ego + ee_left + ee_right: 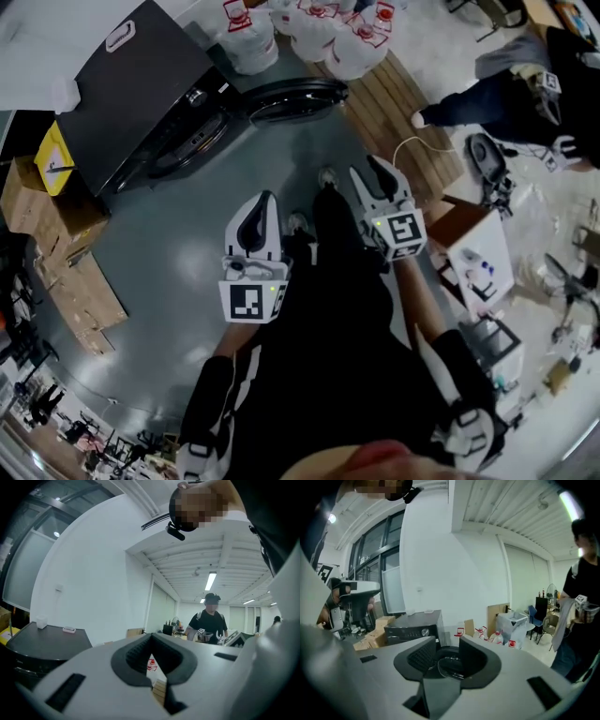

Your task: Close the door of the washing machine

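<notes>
The dark washing machine (141, 84) stands at the upper left of the head view, with its round door (295, 97) swung out to the right of the drum opening (187, 145). My left gripper (263, 201) hangs over the grey floor, well short of the machine, shut and empty. Further right, my right gripper (372, 171) is open and empty, nearest the door but apart from it. In the right gripper view the machine (412, 627) and door (450, 663) show between the fingers of that gripper (443, 656). The left gripper (151, 663) sees the machine's top (47, 641) at left.
Water jugs (309, 28) stand behind the door on a wooden pallet (403, 122). Cardboard boxes (56, 244) line the left side. Another person (525, 89) stands at the upper right, with cluttered equipment (483, 258) at the right. My own feet (323, 178) are between the grippers.
</notes>
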`<state>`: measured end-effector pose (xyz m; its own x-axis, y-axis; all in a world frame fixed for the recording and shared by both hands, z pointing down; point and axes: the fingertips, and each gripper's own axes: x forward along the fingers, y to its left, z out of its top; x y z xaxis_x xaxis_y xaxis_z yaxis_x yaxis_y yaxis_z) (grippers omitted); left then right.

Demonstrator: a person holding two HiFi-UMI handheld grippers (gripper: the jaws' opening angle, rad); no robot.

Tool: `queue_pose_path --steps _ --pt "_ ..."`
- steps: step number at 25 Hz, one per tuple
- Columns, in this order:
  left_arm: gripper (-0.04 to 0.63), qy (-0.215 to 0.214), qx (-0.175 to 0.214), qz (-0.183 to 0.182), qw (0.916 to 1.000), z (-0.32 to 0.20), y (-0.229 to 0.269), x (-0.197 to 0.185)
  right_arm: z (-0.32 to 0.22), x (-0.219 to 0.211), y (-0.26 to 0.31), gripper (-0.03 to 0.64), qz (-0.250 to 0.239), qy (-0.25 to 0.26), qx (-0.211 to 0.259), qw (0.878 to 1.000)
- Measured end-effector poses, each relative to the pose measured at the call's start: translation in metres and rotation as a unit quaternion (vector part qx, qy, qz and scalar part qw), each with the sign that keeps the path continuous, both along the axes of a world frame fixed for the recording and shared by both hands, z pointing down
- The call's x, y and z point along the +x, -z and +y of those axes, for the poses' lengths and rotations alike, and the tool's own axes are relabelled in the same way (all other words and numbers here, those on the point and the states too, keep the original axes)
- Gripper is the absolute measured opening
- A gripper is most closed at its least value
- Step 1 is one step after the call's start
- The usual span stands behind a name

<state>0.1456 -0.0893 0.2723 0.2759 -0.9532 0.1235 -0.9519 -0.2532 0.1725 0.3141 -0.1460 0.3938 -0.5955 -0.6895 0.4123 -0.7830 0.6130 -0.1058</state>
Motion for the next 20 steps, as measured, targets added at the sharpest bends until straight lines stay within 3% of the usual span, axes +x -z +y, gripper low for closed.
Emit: queue_pose_path --steps 9,20 --pt "0.003 0.045 -0.022 0.005 0.9987 -0.094 -0.018 0.025 -0.129 0.019 -0.066 0.149 0.052 0.074 -0.035 0.995" --pt "0.004 0.083 -0.049 0.011 0.9953 -0.185 -0.059 0.043 -0.238 0.015 -0.205 0.149 0.133 0.212 -0.082 0.965"
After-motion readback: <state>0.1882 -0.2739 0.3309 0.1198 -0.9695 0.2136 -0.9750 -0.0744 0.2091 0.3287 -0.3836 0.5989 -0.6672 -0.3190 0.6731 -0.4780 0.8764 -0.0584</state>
